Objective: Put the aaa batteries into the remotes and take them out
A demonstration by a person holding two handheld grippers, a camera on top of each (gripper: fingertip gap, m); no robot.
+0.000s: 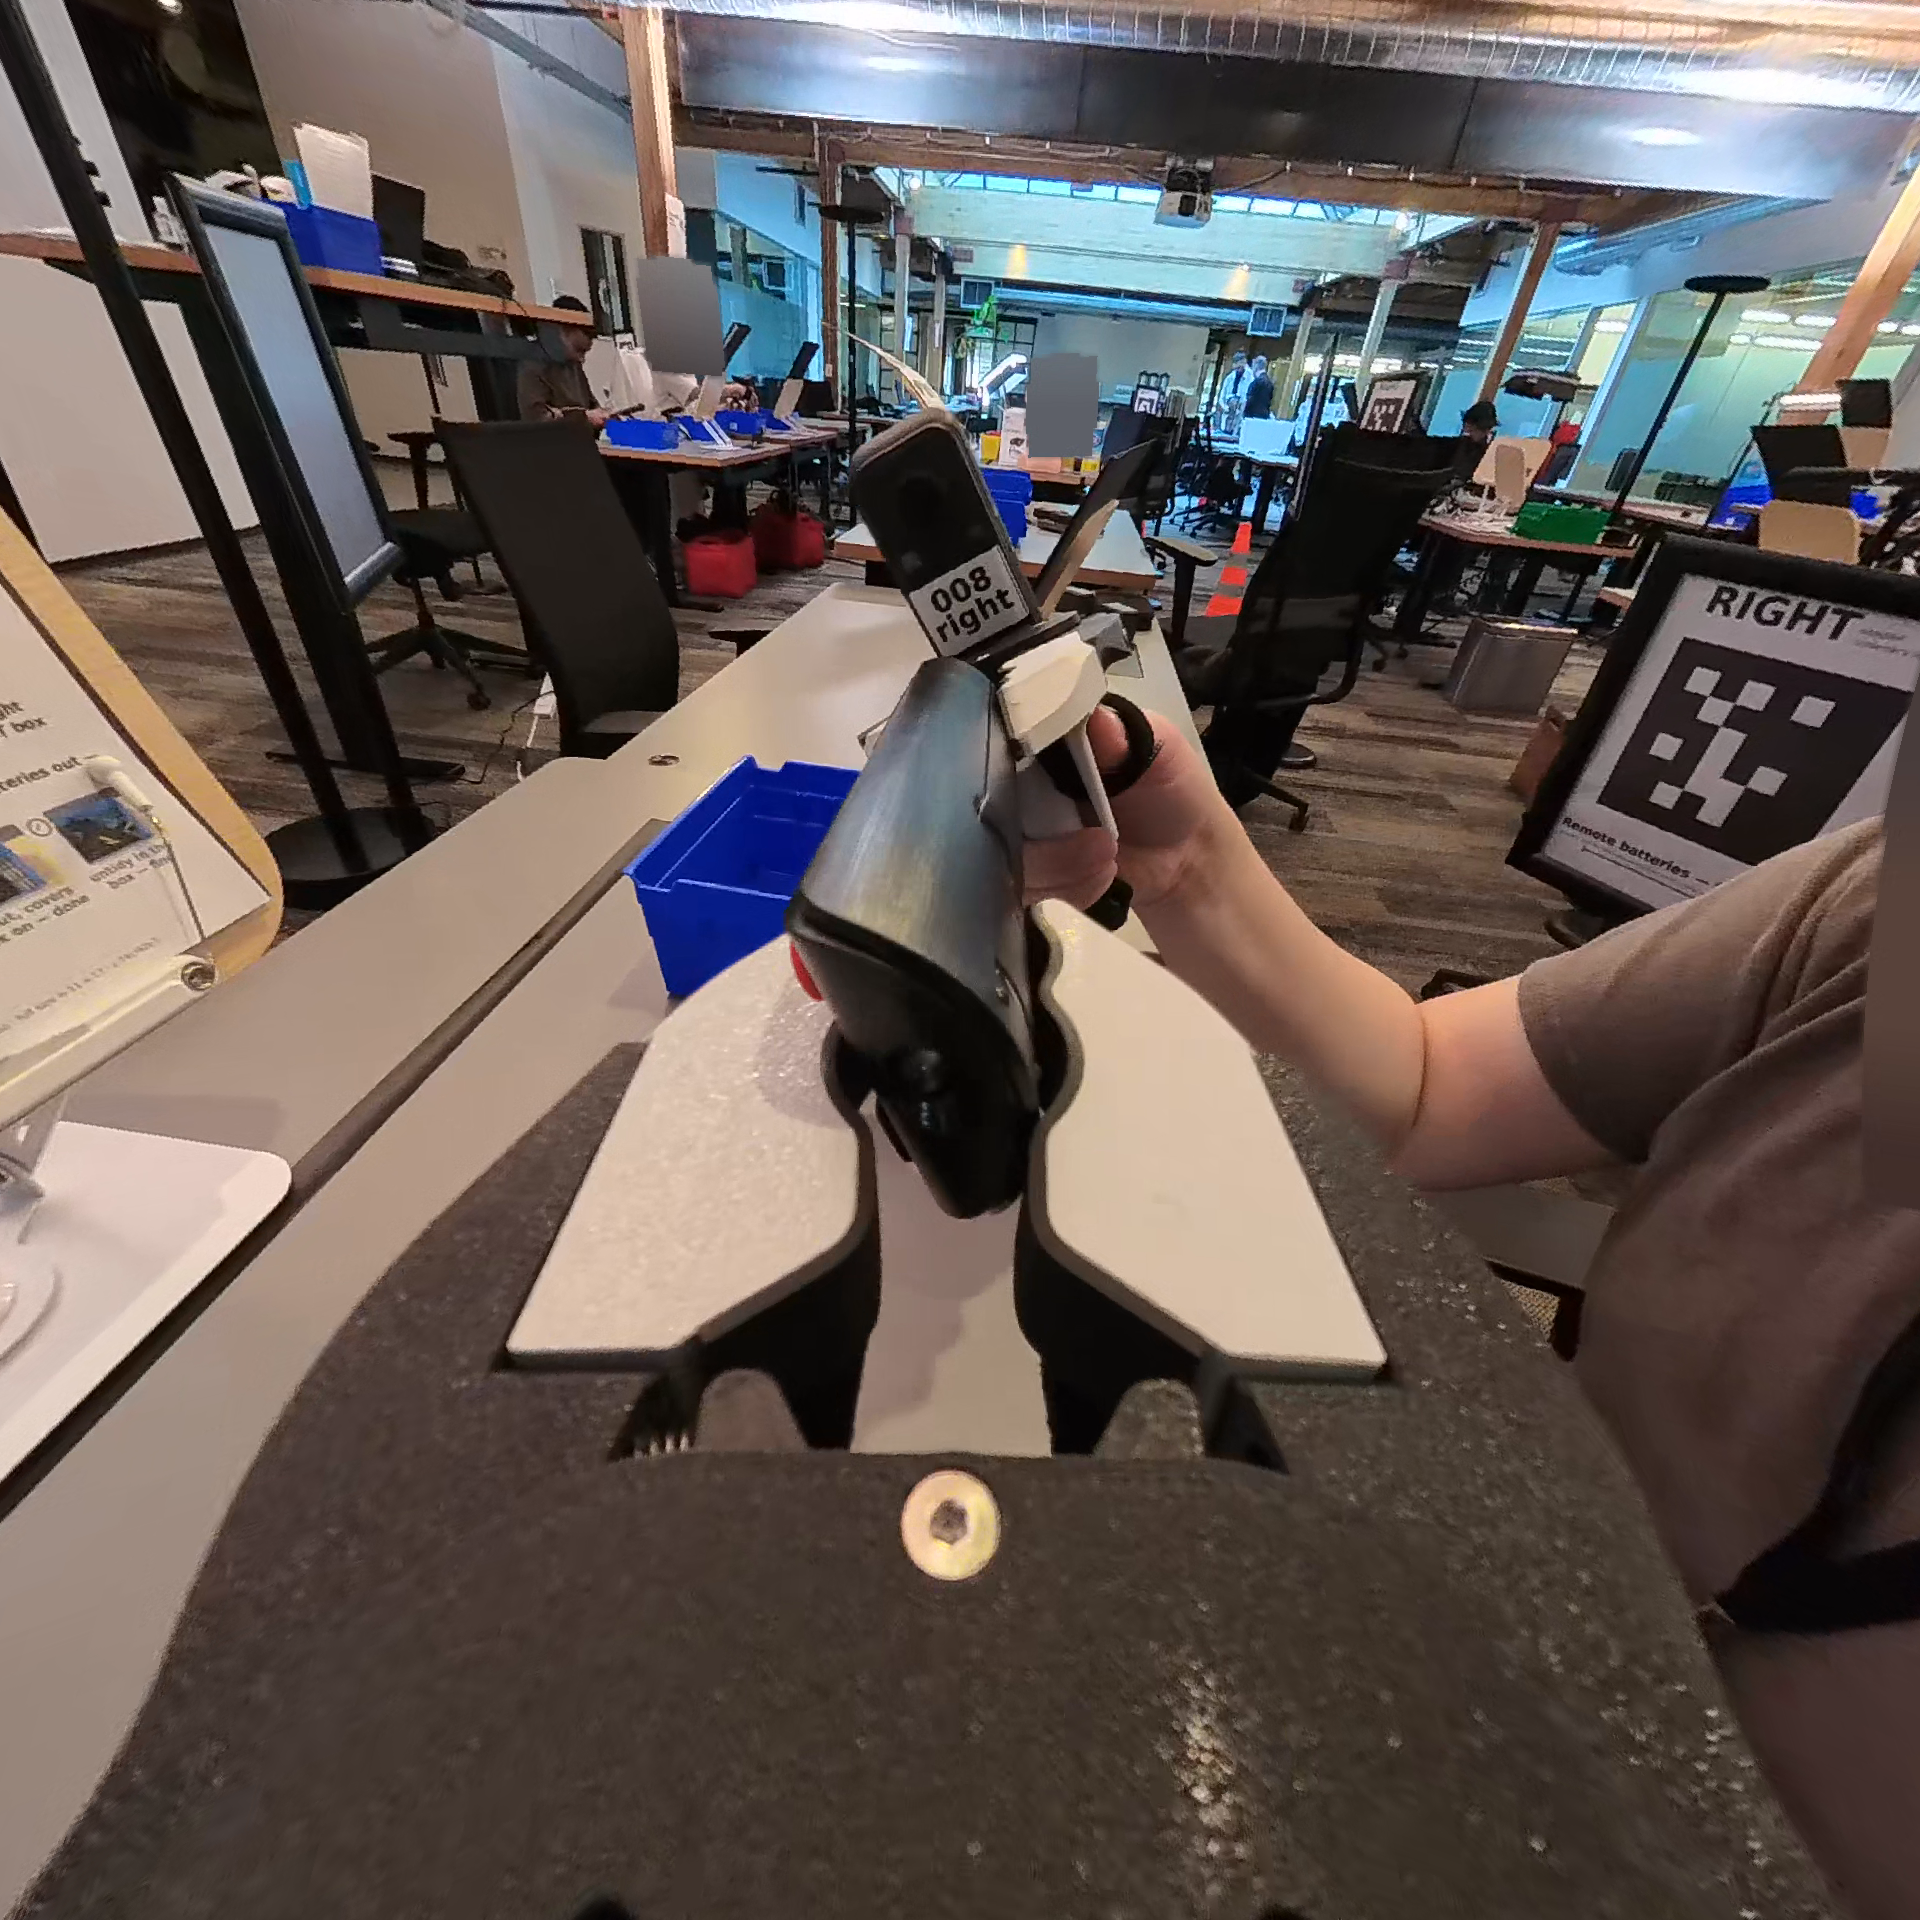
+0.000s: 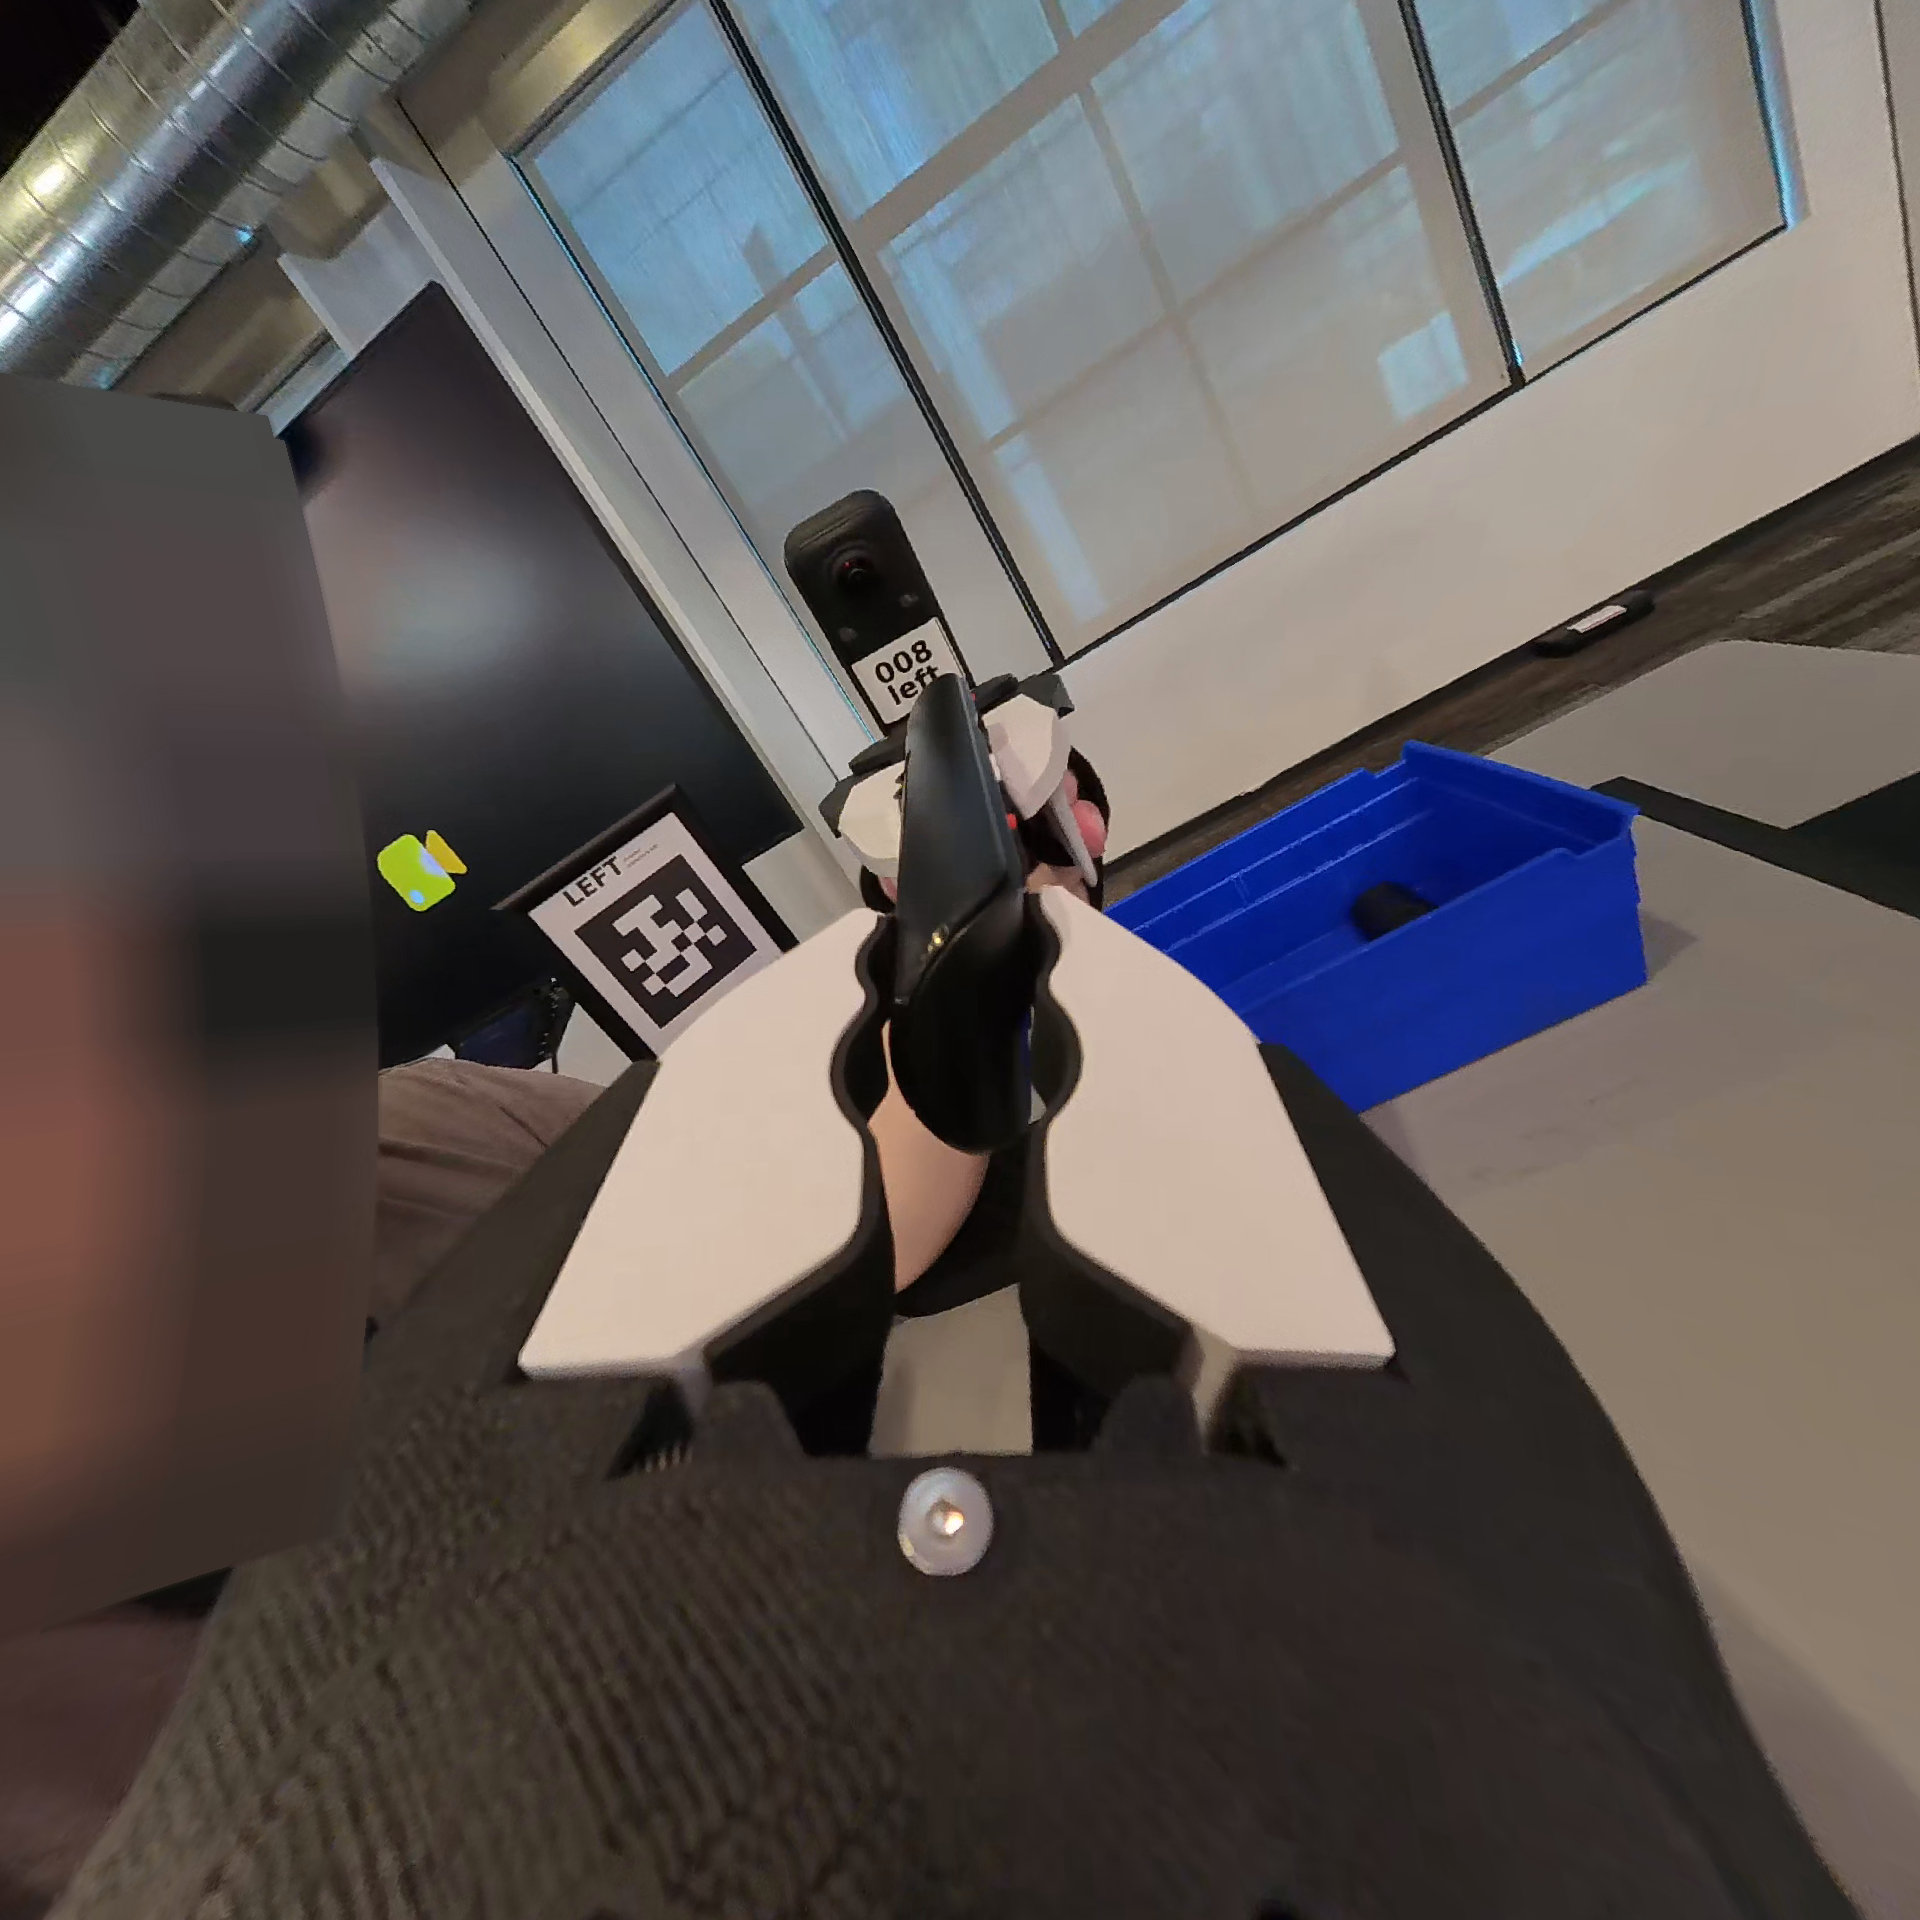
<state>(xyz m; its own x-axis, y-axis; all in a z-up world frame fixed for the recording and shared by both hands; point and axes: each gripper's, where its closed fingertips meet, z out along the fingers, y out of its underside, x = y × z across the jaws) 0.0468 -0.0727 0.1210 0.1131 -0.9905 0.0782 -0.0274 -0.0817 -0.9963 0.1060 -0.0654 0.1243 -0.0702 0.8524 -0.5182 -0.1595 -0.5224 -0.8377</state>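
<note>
Grey desk [image 1: 364, 997] in an open office is serving as the surface. Both grippers, left gripper [image 1: 940, 1081] and right gripper [image 2: 961, 1023], are clamping one black remote [image 1: 914, 935] between them, above the desk, the blue bin [image 2: 1455, 914] lying beyond. Remote judged light, rigid, smooth; grip the long edges.

- Left gripper [image 1: 940, 1049], at the frame's centre, is showing two broad white finger plates with wavy black inner edges, mounted on a speckled black body.
- A silver hex screw [image 1: 949, 1525] is sitting at lower centre of that body.
- Right gripper [image 2: 951, 1023] is showing matching white plates and a silver screw [image 2: 943, 1522].
- At right in the left wrist view, the person is wearing a short grey-brown sleeve [image 1: 1704, 1091].
</note>
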